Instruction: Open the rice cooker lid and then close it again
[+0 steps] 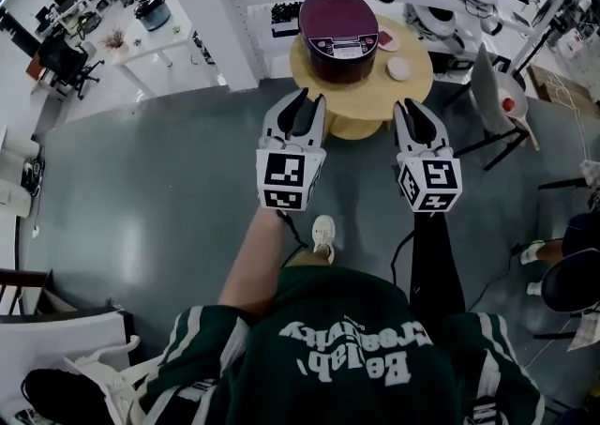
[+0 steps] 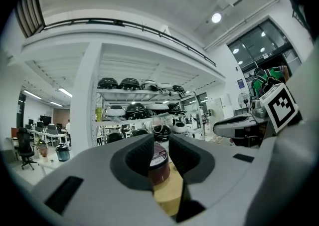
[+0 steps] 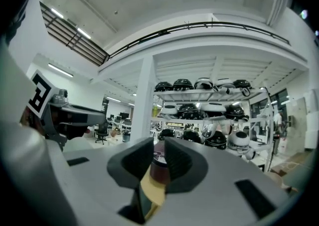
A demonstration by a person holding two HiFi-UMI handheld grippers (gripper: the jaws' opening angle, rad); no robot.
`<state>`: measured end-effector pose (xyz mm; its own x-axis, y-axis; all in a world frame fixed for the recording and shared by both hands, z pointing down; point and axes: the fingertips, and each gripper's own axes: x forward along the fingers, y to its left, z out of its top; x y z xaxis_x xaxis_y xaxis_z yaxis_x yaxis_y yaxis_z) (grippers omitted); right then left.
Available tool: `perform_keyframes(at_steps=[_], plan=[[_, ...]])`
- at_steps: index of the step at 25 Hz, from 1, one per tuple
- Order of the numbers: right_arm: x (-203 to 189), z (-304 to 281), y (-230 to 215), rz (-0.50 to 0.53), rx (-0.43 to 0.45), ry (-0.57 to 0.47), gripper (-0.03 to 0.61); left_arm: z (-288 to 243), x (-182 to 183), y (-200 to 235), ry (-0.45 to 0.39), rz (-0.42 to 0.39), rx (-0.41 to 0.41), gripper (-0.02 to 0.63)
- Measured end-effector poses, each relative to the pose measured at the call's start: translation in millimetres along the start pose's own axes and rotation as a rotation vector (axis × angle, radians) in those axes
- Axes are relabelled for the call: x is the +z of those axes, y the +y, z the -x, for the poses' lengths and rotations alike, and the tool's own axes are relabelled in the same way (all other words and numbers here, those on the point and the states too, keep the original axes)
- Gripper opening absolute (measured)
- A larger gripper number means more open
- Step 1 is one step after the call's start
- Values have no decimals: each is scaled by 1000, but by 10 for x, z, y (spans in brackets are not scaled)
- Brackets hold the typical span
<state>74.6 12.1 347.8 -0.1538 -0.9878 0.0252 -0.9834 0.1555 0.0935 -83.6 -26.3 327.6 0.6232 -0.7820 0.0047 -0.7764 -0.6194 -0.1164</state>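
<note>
status: the task is not yet started on the object. the rice cooker (image 1: 338,36) stands on the round wooden table (image 1: 361,102), and its maroon lid (image 1: 337,12) lies flat and closed on the body. no tool touches it. both steps are judged to be outstanding: the opening, then the closing.

tools: the left gripper (image 1: 307,99) and right gripper (image 1: 411,106) are held side by side and level, both pointing toward the table. in the left gripper view the jaws stand a little apart, with a narrow gap and nothing between the pads; only the distant cooker shows through the gap. the right gripper view gives the same finding with a slightly narrower gap: jaws parted, empty.

position: in the head view the cooker lies ahead of both tools, at about 1 o'clock from the left gripper and about 11 o'clock from the right gripper, so it sits roughly between their two lines of aim. the near rim of the table lies just beyond the jaw tips in that view, but the cooker itself is well apart from both. a small white dish (image 1: 398,68) rests on the table at about 4 o'clock from the cooker, clear of the lid. the lid's release cannot be made out at this range.
</note>
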Motion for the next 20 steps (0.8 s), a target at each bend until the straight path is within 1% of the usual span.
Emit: perform_keyframes(at_steps=[5,10,15,18,20], plan=[[126,-804,-198,14,-12,7,72,-788,80,353,-7,-14,-53,89],[44,-1487,-392,28,-5,44,86,-1491,-52,595,1,3,-98,89],[-146,-1895,-540,20,0,85,87,-1946,-259,710,26,24,-129,89],[-285,-2085,-607,10,13,114,87,-2131,-379,741,41,34,-140,89],[-364,-2202,-640,9,24,128,87,-2238,-458,760,52,55,-143,89]])
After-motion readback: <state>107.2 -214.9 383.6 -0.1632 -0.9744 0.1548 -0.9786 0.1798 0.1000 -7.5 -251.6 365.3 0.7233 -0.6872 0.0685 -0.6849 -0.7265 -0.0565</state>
